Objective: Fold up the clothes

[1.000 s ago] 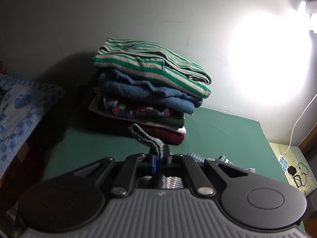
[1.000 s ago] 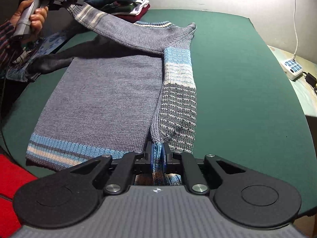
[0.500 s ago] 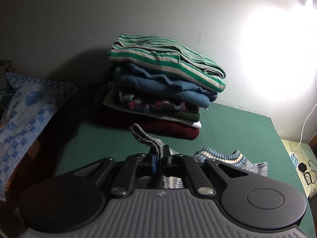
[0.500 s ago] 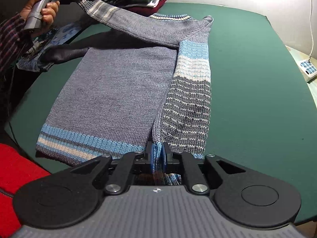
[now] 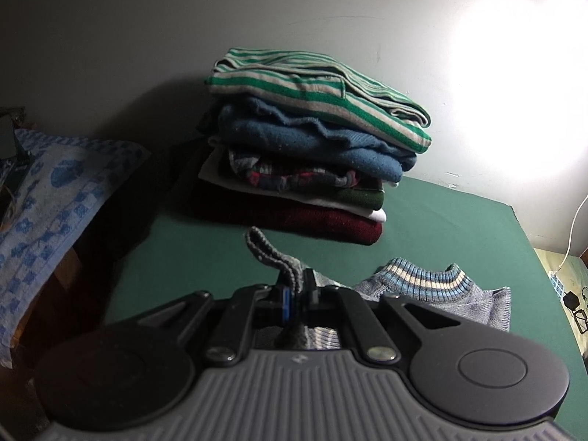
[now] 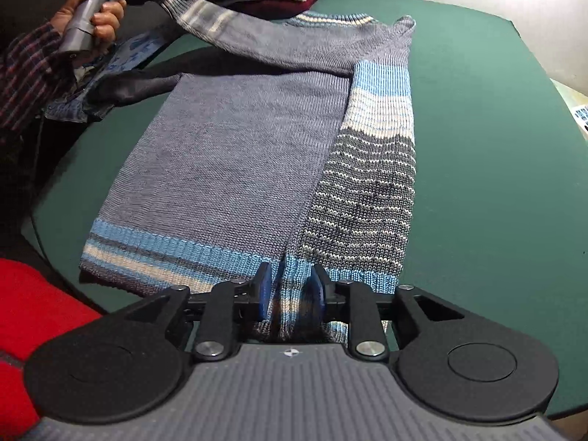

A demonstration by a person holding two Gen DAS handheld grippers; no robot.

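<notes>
A home bedroom is showing: folded clothes [image 5: 308, 161] stacking at twelve o'clock, patterned blue bedding [image 5: 47, 213] lying at nine.

Grey sweater [image 6: 250, 154] with blue-and-cream bands on green table [image 6: 496, 147].

1 gray sweater [image 6: 250, 154], 1 stack of folded clothes [image 5: 308, 161], 2 grippers, 1 table [image 6: 477, 117].

We see our right gripper [image 6: 288, 288]: black linkages, 2 silver screws, blue pads [image 6: 262, 290], ribbed grey housing; a plaid sleeve [image 6: 27, 70].
</notes>
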